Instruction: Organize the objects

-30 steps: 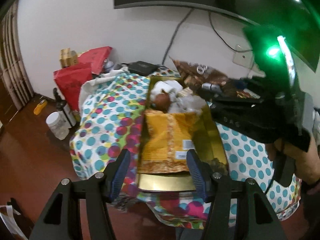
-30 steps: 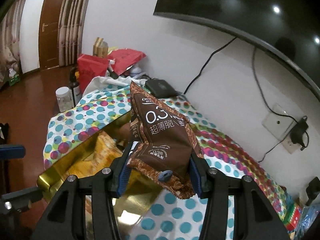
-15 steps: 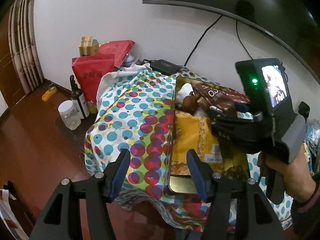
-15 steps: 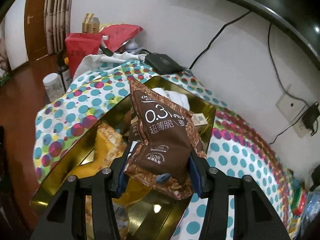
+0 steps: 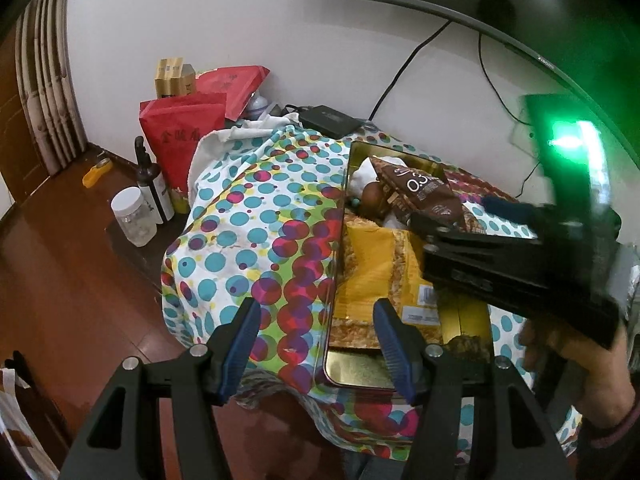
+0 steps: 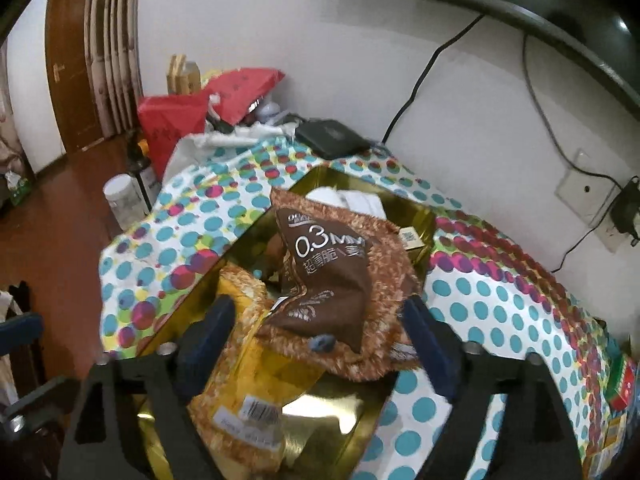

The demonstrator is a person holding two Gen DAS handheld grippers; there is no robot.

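White wall, cables, a dark screen above; the surface (image 6: 500,304) wore a dotted cloth and carried a gold tin (image 6: 256,224).

Your right hand-held gripper (image 6: 316,336) stood with its fingers spread either side of the brown bag (image 6: 332,276), no longer pinching it. The bag lay in the tin, across the yellow bag (image 6: 244,376).

Your left hand-held gripper (image 5: 316,340) hung released and empty at the tin's near end.

Bag judged light, crinkly, slippery, its contents brittle. Take it by a sealed edge, gently.

The tin's far contents were half buried; the right view was blurred.
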